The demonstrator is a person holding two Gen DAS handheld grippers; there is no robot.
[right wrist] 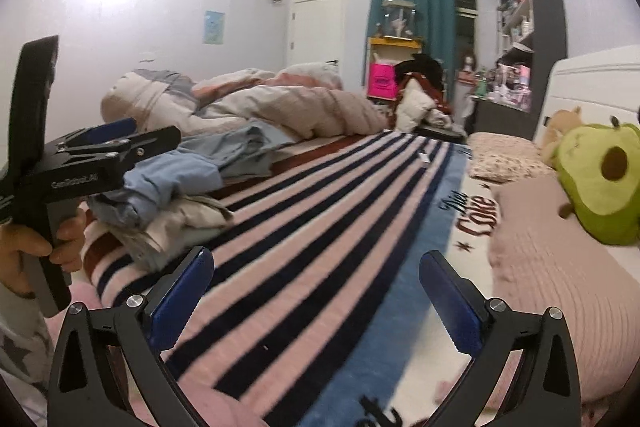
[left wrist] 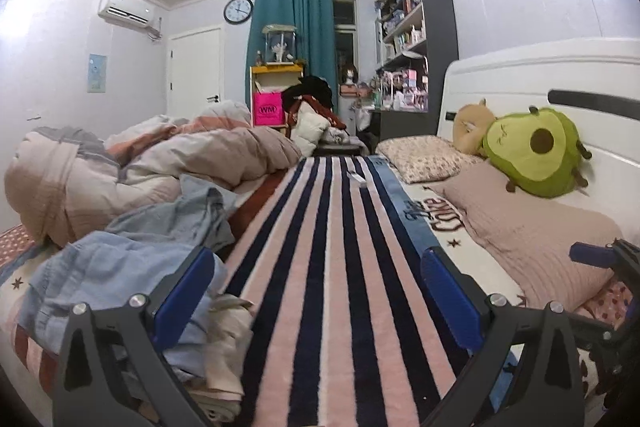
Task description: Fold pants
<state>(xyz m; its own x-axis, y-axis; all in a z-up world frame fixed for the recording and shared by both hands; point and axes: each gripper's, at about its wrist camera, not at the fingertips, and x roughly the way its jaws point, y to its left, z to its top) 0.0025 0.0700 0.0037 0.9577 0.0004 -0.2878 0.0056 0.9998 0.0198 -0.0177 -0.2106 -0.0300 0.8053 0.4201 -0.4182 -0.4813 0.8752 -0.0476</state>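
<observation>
Pants [left wrist: 132, 267] lie crumpled in the clothes pile left of both our spread, empty grippers, nearest our left gripper [left wrist: 318, 287], farther from our right gripper [right wrist: 316, 291].

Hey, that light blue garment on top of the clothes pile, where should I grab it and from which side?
Grip the raised crumpled fold of the light blue garment nearest the striped blanket, probably coming from the blanket side with the left gripper, whose jaws are open. That edge bulges clear of the beige clothes underneath, so pinching it shouldn't catch them.
</observation>
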